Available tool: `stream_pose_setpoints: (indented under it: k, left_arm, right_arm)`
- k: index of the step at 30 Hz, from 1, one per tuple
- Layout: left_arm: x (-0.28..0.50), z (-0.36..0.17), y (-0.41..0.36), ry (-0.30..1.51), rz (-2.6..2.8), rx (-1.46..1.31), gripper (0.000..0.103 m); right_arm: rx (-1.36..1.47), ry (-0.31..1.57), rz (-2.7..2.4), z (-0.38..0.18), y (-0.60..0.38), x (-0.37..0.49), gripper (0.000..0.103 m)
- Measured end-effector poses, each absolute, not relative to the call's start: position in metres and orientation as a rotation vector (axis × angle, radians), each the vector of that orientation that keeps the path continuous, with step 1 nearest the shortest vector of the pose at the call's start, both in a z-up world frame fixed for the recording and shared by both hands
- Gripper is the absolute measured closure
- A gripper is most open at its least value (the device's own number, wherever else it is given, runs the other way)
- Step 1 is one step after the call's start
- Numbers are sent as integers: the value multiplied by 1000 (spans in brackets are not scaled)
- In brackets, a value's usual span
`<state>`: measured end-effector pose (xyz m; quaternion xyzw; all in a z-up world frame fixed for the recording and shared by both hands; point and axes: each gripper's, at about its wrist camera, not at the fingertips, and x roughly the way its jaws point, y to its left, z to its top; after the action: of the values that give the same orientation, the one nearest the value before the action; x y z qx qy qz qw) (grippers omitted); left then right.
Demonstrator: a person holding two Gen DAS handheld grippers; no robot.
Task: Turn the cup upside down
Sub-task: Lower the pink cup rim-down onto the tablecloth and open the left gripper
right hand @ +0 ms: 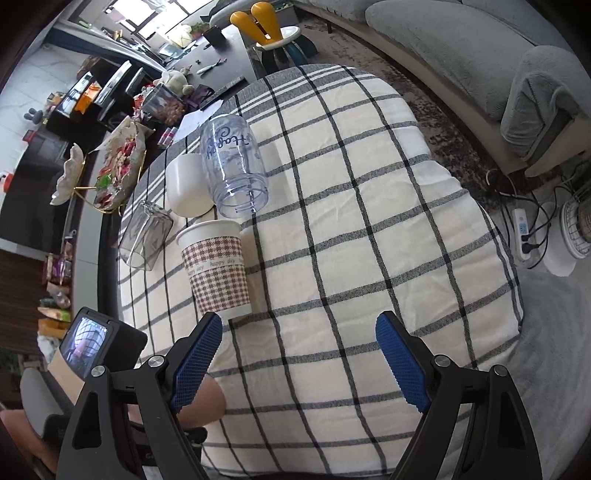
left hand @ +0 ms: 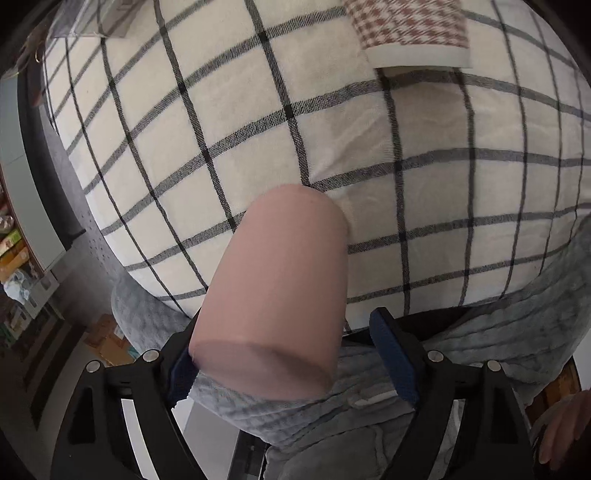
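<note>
A plain pink cup [left hand: 273,291] stands on the checked tablecloth [left hand: 461,192] near the table's front edge, its flat closed end toward the camera. My left gripper [left hand: 291,354] is around it: the left pad touches the cup, the right pad [left hand: 395,358] stands apart with a gap. A bit of the pink cup [right hand: 207,402] shows in the right wrist view behind the left finger. My right gripper [right hand: 299,358] is open and empty above the cloth.
A houndstooth paper cup [right hand: 218,269] stands upside down, also in the left wrist view [left hand: 410,29]. Behind it are a clear printed tumbler [right hand: 232,166], a white cup [right hand: 184,184] and a glass jar [right hand: 146,236]. Grey sofa [right hand: 480,44] at right; cluttered counter at left.
</note>
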<state>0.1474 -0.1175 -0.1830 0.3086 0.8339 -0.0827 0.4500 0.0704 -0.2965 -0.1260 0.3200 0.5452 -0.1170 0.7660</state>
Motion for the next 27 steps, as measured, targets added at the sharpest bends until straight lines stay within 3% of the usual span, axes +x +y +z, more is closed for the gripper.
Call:
stream_pose_setpoints:
  k: [5,20,27]
  left_arm:
    - [139,-156,-116,1968,-232,737,17]
    - [69,-26,-59,1184,-193,413,17]
    - [35,-2,-27,911,-98,328,9]
  right_arm:
    - [666,1143,-254,-105,-291,61,18]
    - [330,872,-284,-9,-237,2,16]
    - [193,751,-295,13,-205,-26,9]
